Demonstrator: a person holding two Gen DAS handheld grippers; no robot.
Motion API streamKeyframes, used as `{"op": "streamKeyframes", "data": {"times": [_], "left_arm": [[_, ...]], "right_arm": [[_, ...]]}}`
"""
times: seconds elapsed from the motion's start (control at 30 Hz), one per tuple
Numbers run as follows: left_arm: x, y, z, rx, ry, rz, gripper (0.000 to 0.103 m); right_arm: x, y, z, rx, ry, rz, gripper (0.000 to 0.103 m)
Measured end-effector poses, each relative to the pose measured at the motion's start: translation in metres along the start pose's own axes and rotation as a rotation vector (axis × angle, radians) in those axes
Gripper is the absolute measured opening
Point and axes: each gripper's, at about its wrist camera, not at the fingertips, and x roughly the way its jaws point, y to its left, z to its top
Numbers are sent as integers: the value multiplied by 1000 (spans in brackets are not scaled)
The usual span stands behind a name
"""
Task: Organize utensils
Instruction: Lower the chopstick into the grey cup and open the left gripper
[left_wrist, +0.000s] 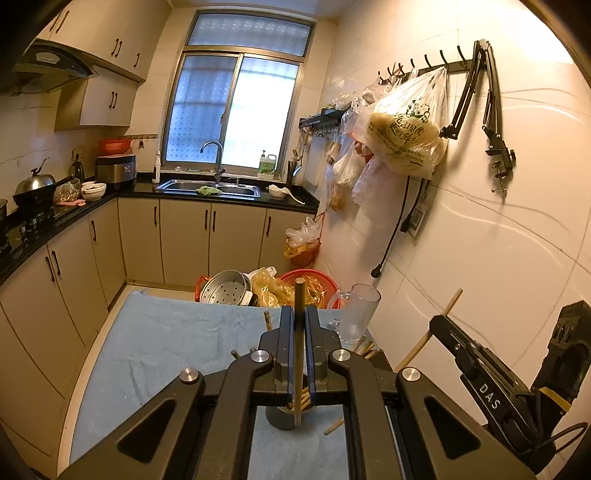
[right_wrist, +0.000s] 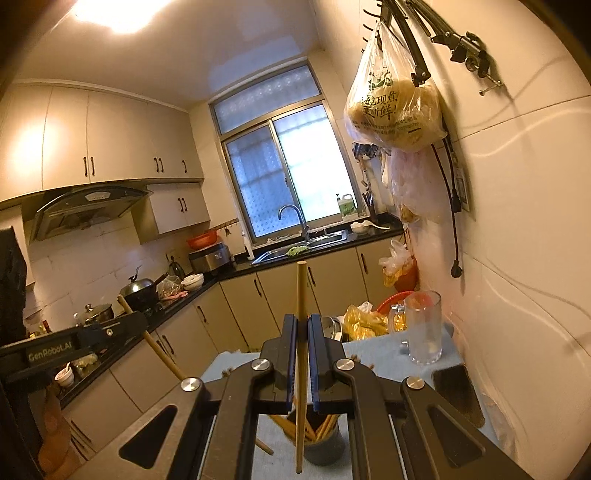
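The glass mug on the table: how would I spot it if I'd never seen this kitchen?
Find the table with the blue cloth against the white tiled wall. At its far end, wall side, stands the glass mug, upright, handle on its side. Unlike the dark chopstick holder nearer the grippers, it is see-through and holds no chopsticks.

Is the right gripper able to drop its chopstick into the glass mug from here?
Probably yes. The right gripper is shut on its chopstick, the glass mug stands upright with an open mouth, and nothing sits between them.
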Motion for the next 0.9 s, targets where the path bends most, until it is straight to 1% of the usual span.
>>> {"op": "streamKeyframes", "data": {"times": [0.17, 0.3, 0.6, 0.9], "left_arm": [[16, -1, 5, 5, -9, 11, 5], [33, 0, 7, -1, -2, 1, 6], [63, 3, -6, -7, 8, 7, 6], [77, 2, -21, 13, 46, 9, 6]], "right_arm": [[21, -4, 3, 9, -11, -22, 7], [36, -4, 5, 3, -17, -35, 7], [61, -8, -9, 17, -4, -64, 7], [74, -11, -22, 17, 18, -67, 7]]}}
